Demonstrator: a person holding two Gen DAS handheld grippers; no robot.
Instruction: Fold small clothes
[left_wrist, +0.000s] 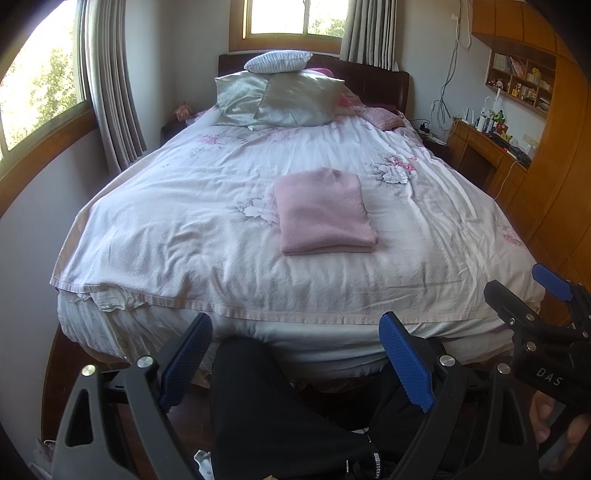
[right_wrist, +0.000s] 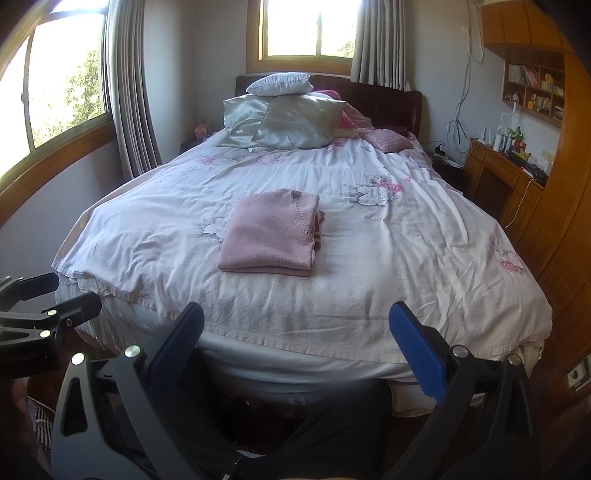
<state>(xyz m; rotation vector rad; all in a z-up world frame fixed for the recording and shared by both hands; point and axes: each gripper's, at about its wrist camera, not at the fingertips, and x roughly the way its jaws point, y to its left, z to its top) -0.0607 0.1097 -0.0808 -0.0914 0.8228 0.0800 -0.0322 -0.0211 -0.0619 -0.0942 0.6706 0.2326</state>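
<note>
pink sweater (left_wrist: 325, 210) lay folded on bed (left_wrist: 184, 221), 12 o'clock of both | left gripper (left_wrist: 299, 354) wide, empty | right gripper (right_wrist: 299, 347) wide, empty

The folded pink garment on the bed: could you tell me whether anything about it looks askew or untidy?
Mostly neat: the pink garment lies flat on the floral bedspread. Only its right edge looks slightly off, where inner layers poke out unevenly in the right wrist view.
</note>
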